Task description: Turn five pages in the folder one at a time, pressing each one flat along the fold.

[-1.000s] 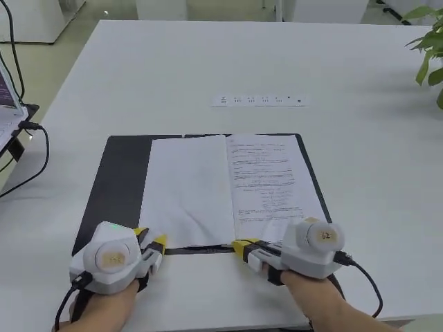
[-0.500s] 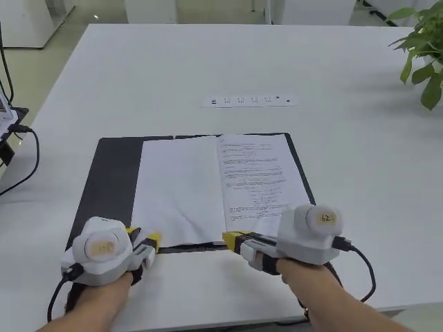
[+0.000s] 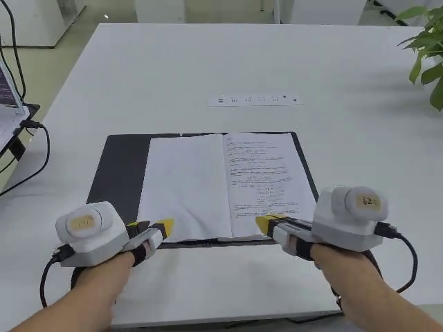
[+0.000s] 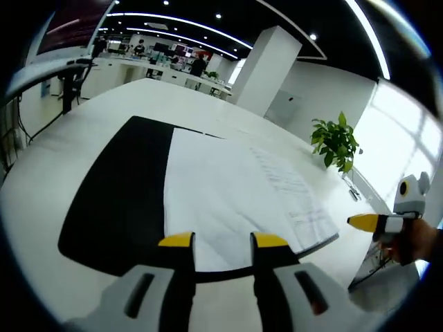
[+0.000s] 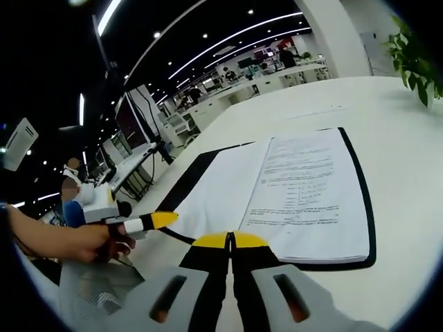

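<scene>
The folder [image 3: 121, 173] lies open on the white table, its black cover showing at the left. A blank white page [image 3: 187, 183] is on the left of the fold and a printed page [image 3: 266, 176] on the right. My left gripper [image 3: 154, 227] is open at the blank page's [image 4: 208, 194] near left corner, with nothing held between its jaws [image 4: 223, 240]. My right gripper [image 3: 267, 223] is shut and empty, its tips [image 5: 230, 240] at the near edge of the printed page [image 5: 311, 194].
A white power strip [image 3: 256, 100] lies beyond the folder. A potted plant [image 3: 429, 41] stands at the right edge. A laptop corner [image 3: 8, 104] and black cables [image 3: 38, 159] are at the left. The table's near edge runs just under my hands.
My right gripper has moved right from the foot of the fold to the printed page's near edge. The left gripper has edged slightly onto the blank page. The head camera has shifted.
</scene>
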Motion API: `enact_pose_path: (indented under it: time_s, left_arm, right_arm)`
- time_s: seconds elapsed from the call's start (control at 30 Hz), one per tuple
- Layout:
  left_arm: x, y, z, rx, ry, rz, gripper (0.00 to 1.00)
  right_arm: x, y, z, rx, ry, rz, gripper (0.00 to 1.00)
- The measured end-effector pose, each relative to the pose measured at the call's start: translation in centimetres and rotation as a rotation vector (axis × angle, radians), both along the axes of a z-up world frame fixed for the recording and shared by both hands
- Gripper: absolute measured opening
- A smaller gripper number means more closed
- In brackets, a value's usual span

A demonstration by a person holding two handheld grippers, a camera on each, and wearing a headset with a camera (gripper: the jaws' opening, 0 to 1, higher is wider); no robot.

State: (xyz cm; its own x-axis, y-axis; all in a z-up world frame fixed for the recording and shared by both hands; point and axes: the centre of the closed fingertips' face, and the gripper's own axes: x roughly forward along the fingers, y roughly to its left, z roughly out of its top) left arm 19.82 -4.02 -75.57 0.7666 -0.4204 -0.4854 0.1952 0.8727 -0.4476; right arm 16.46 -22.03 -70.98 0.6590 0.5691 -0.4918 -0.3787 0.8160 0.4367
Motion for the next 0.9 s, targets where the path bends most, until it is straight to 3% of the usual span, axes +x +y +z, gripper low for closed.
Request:
enact_pose_path:
  time_s: [0.1,0.2,0.43,0.73,0.9]
  left_arm:
    - [-0.3,-0.1,1.4,-0.079,0.000,0.039,0.34]
    - [-0.8,-0.1,2.2,-0.070,-0.002,0.027,0.36]
    - [-1.7,-0.2,4.4,-0.066,-0.013,0.000,0.44]
    - [-3.5,0.1,6.7,0.003,-0.012,-0.040,0.60]
    - [-4.7,0.6,7.8,0.087,-0.029,-0.074,0.67]
  right_arm:
    - [0.2,-1.0,0.5,-0.006,-0.004,-0.030,0.02]
    - [0.2,-1.6,0.8,0.000,0.008,-0.044,0.09]
    - [-0.1,-2.8,0.9,-0.016,0.021,-0.058,0.16]
    - [-0.6,-3.5,1.7,-0.084,-0.025,-0.015,0.30]
    - [-0.4,-4.2,2.4,-0.120,-0.059,-0.011,0.40]
